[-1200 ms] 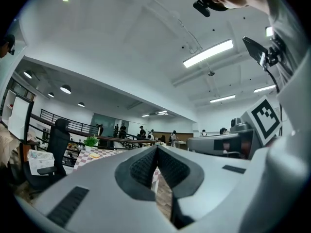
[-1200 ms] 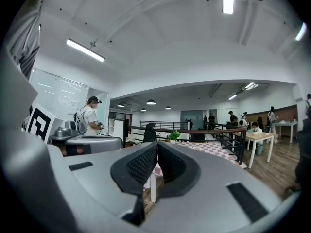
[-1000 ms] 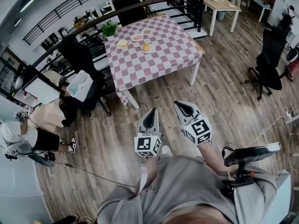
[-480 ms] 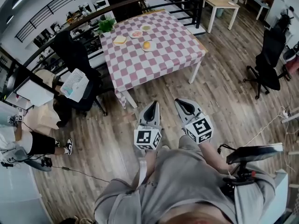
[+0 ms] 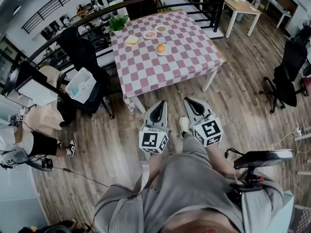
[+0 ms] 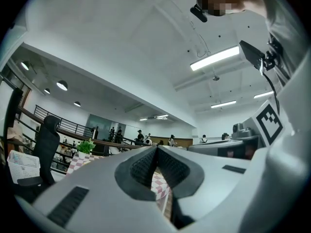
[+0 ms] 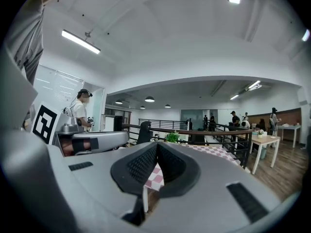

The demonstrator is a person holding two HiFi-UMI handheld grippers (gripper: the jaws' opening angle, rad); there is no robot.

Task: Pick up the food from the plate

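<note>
Far ahead in the head view stands a table with a pink-and-white checked cloth [image 5: 170, 62]. On it lie several small plates: one with an orange piece of food [image 5: 161, 48], one with a pale slice of bread [image 5: 131, 41], and two more [image 5: 150, 34] further back. My left gripper [image 5: 160, 103] and right gripper [image 5: 188, 100] are held side by side in front of my body, well short of the table, over the wooden floor. Both are shut with nothing between the pads. The left gripper [image 6: 156, 147] and right gripper [image 7: 156, 144] views show the tips meeting, with the checked cloth behind.
A potted plant [image 5: 118, 22] stands at the table's far corner by a dark railing [image 5: 146, 1]. Black office chairs stand left [image 5: 80, 57] and right [image 5: 291, 64] of the table. A person sits at far left [image 5: 22, 142]. A wooden table [image 5: 240, 6] is behind the railing.
The checked table has shifted right and drawn slightly nearer in the head view as I walk. Both grippers stay shut and keep their place in front of my body.
</note>
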